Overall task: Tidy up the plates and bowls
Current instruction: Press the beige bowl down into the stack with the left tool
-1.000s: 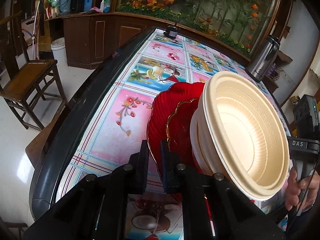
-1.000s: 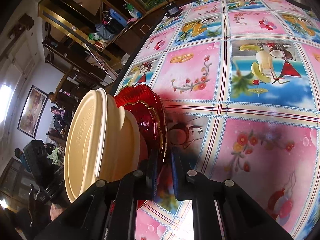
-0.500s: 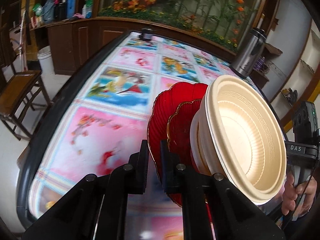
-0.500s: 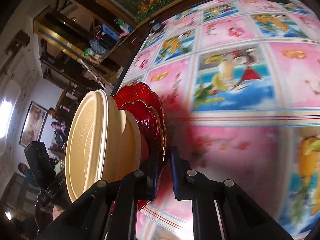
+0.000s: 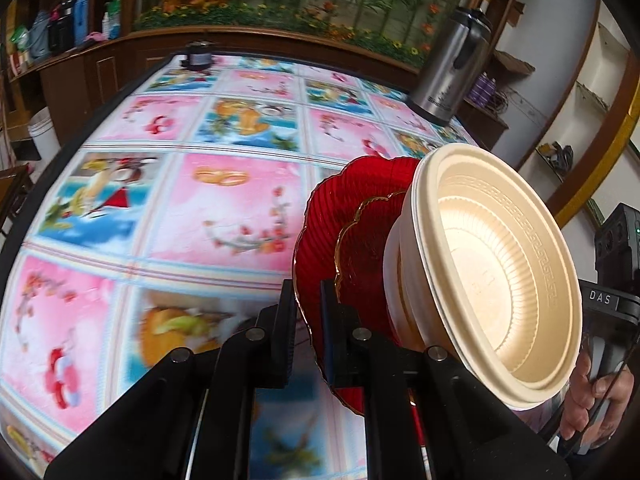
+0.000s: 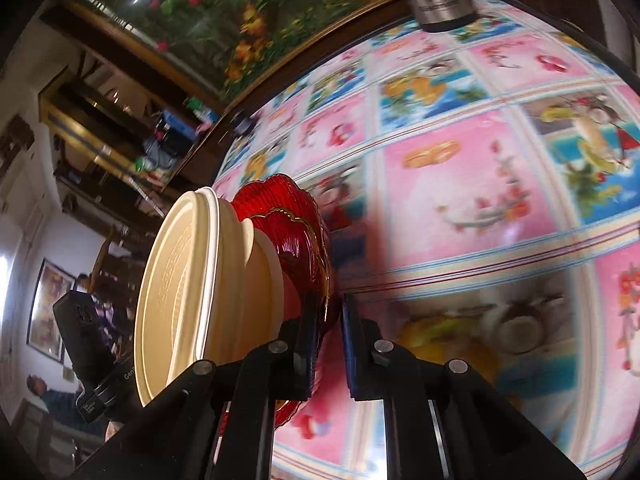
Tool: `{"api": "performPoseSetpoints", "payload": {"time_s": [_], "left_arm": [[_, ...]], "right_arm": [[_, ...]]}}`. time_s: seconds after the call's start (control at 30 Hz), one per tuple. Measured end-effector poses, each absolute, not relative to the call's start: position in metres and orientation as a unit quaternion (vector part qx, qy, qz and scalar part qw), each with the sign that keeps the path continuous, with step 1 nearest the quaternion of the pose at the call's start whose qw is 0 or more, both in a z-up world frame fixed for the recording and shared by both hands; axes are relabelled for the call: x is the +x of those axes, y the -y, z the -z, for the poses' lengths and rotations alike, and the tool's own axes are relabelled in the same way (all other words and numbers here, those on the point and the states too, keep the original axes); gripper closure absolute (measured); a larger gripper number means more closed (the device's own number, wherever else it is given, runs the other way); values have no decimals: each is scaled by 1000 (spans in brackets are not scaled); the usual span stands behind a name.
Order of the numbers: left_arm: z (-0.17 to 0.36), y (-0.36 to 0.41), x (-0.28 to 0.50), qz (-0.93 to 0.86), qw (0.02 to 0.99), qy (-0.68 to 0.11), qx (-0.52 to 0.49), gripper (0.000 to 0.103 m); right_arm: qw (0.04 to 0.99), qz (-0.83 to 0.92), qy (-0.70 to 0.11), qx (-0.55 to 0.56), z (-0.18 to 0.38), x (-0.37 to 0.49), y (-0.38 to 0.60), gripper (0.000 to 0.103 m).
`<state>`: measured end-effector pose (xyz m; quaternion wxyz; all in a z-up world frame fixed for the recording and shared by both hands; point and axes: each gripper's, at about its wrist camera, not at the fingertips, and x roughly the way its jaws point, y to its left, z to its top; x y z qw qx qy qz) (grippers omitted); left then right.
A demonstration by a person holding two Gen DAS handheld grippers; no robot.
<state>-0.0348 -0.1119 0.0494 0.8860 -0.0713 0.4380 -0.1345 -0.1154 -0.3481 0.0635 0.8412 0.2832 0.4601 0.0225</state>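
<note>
A stack is held in the air above the table: a large red plate (image 5: 320, 216), a smaller gold-rimmed red plate (image 5: 364, 248) on it, and cream bowls (image 5: 496, 272) nested on top. My left gripper (image 5: 308, 320) is shut on the rim of the large red plate. My right gripper (image 6: 328, 332) is shut on the opposite rim of the red plate (image 6: 296, 216); the cream bowls (image 6: 192, 280) show to its left. The stack appears tilted on edge in both views.
The round table (image 5: 224, 216) has a pink and blue pictured cloth and a dark rim. A steel thermos (image 5: 448, 68) stands at its far right edge and a small dark jar (image 5: 198, 54) at the far edge. A white bin (image 5: 42, 132) stands on the floor at left.
Both grippers have carried the stack to the right and further over the table; the thermos is now nearer and the chair has left the view. The grips are unchanged.
</note>
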Motion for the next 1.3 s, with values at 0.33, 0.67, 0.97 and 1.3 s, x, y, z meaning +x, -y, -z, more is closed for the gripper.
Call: {"api": "performPoseSetpoints", "payload": {"time_s": [0.33,0.67,0.97,1.3], "left_arm": [[-35,148,-25,139,883,-447,-48,95],[-26,151,-22,133,887,-439,-54,95],[-25,152,-25,130,892,-430,-53,95],[-25,153,-27,132,893,-428,-50,94]], "right_arm": [[841,10,-452,298,-55,-125,387,92],[843,13,-449,297,-46,-124,386,92],[849,25,-446,282,-48,-122,381,92],[851,37,-446,274,-45,-120,378,90]]}}
